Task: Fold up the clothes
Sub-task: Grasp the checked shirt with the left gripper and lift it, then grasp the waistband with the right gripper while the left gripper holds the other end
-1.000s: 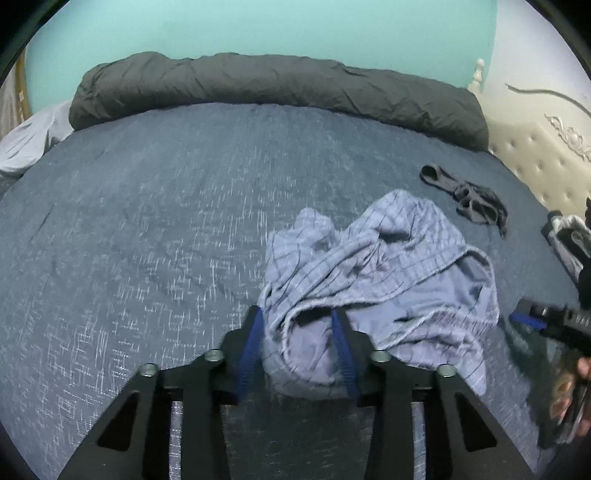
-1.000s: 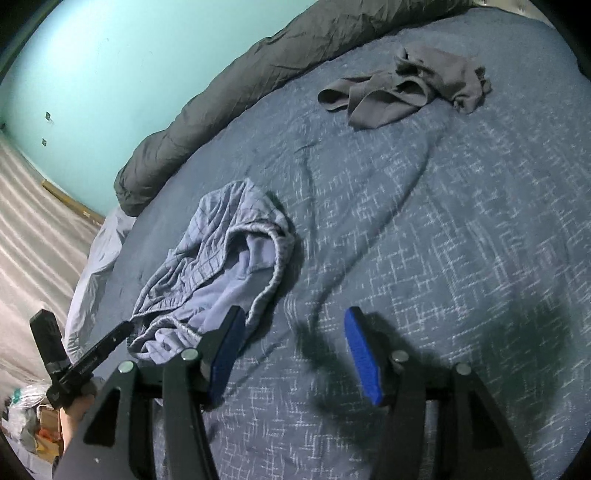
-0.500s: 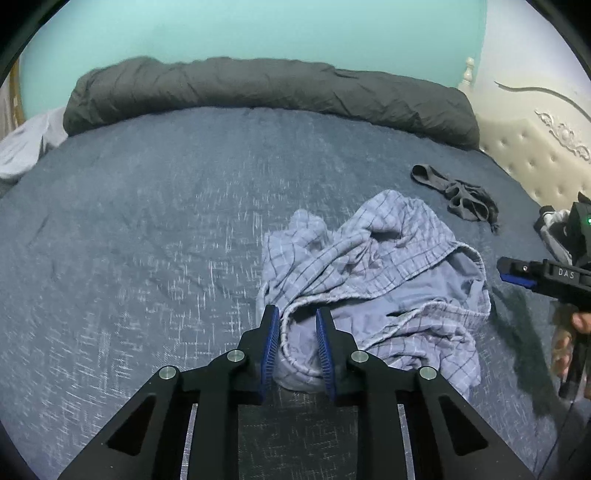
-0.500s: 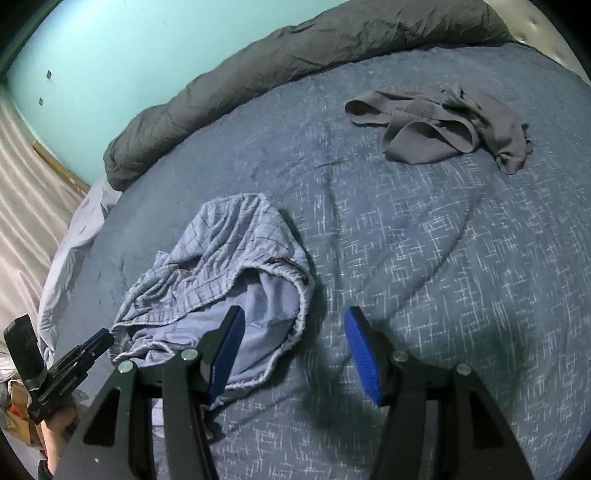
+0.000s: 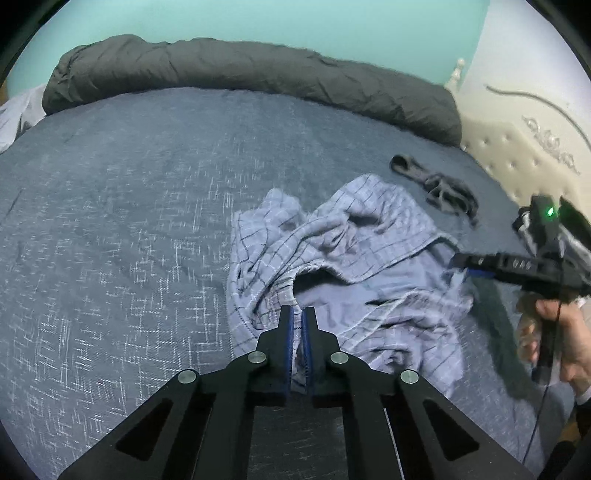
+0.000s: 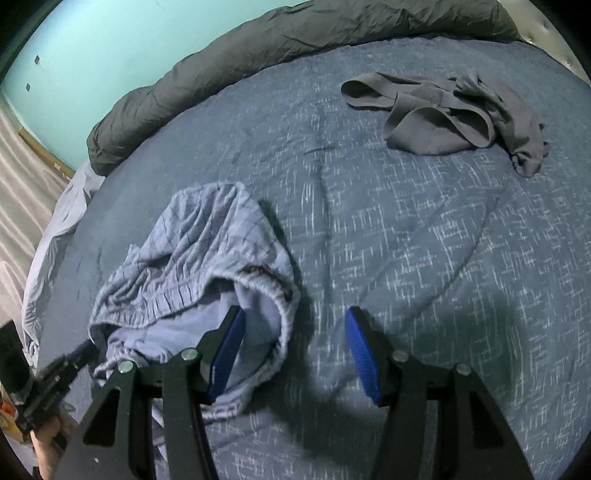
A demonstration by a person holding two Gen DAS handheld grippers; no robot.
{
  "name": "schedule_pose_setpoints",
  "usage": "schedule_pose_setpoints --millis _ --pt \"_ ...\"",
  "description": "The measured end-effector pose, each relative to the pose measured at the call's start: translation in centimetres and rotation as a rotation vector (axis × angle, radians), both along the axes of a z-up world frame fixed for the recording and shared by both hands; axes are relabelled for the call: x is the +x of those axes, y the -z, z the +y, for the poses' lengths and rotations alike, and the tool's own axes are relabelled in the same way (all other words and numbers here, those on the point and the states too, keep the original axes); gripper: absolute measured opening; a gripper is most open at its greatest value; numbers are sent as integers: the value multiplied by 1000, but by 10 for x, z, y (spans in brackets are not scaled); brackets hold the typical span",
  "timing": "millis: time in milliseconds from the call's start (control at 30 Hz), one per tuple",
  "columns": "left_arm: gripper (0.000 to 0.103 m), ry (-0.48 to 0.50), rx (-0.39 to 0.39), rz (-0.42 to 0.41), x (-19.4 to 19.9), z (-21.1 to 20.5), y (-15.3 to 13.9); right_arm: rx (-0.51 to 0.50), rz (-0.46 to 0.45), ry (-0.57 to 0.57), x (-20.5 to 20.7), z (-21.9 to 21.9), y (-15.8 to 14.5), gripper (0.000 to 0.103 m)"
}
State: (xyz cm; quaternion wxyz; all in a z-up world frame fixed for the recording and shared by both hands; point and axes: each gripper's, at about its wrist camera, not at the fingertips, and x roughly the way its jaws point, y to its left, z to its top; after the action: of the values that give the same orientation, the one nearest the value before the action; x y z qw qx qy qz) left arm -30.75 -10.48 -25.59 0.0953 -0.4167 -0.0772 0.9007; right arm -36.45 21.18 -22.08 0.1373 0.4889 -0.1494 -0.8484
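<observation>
- The light blue checked shorts (image 5: 343, 266) lie crumpled on the blue-grey bedspread (image 5: 129, 221), waistband gaping, toward the near side of the bed.
- The left gripper (image 5: 297, 314) has just been closing and now pinches a fold of the shorts' waistband edge between its blue pads — fingers almost together with the cloth nipped in.
- The right gripper (image 6: 295, 332) stands with its fingers apart and nothing clamped; its left finger sits over the shorts' open waistband, its right finger over bare bedspread.
- A dark grey garment (image 6: 450, 110) lies well apart, farther up the bed.
- A rolled dark grey duvet (image 5: 240, 77) runs along the far edge against a turquoise wall (image 5: 258, 18).
</observation>
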Motion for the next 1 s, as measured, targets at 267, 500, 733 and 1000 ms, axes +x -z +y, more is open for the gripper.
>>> schedule_pose_setpoints --millis 267,500,733,1000 --pt "5 -12 2 -34 -7 -5 11 53 40 -75 -13 -20 -3 25" --pt "2 -7 -22 -9 -5 -7 2 99 117 -107 4 -17 -30 5" --pt "2 -35 -10 52 14 -18 -35 116 187 -135 28 -6 -98 5" --pt "2 -20 -37 125 47 -16 -113 104 283 -155 71 8 -187 5"
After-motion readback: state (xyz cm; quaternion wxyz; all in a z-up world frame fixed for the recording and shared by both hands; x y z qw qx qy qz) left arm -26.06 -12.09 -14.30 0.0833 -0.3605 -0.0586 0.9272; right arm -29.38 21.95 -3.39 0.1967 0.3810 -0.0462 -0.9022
